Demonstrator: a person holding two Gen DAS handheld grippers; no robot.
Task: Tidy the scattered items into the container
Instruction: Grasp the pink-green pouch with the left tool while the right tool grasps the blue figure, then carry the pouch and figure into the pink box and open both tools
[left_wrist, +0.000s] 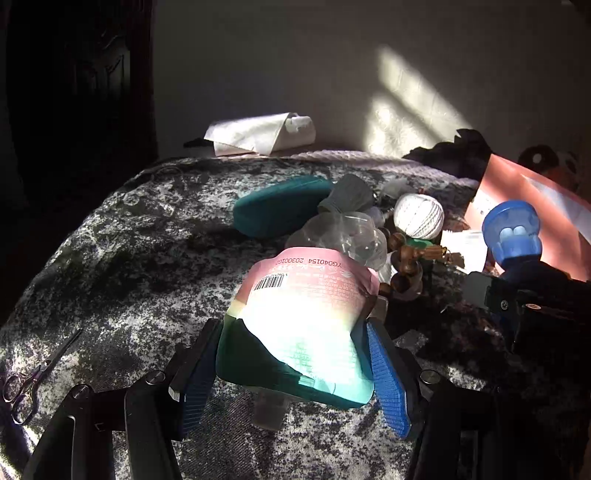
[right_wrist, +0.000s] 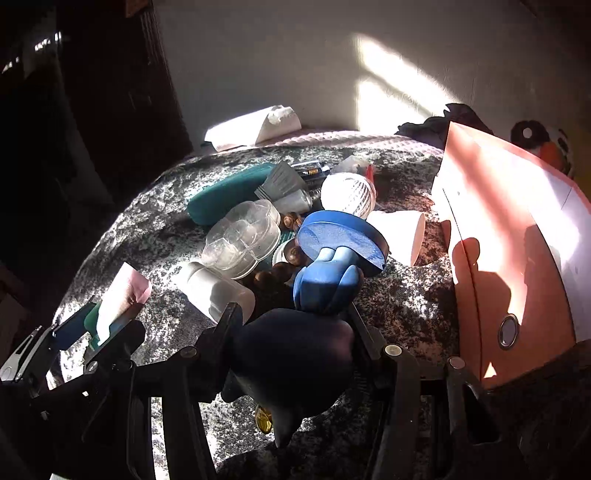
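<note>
My left gripper (left_wrist: 295, 354) is shut on a pink and green refill pouch (left_wrist: 306, 314), held just above the mottled bedspread (left_wrist: 129, 258); the pouch also shows in the right wrist view (right_wrist: 118, 306). My right gripper (right_wrist: 291, 321) is shut on a blue mushroom-shaped toy (right_wrist: 332, 258), seen in the left wrist view (left_wrist: 513, 232). Ahead lies a pile: a teal case (left_wrist: 277, 206), a clear plastic box (right_wrist: 243, 236), a white twine ball (left_wrist: 419, 216), a wooden bead string (left_wrist: 406, 266), a white cup (right_wrist: 402, 232). A pink box (right_wrist: 517, 251) stands at the right.
Small scissors (left_wrist: 26, 384) lie on the bedspread at the far left. A white folded paper bag (left_wrist: 258, 133) rests at the back by the wall. A dark cloth (left_wrist: 461, 147) and a plush toy (right_wrist: 550, 144) sit behind the pink box. A white bottle (right_wrist: 214, 288) lies near the pile.
</note>
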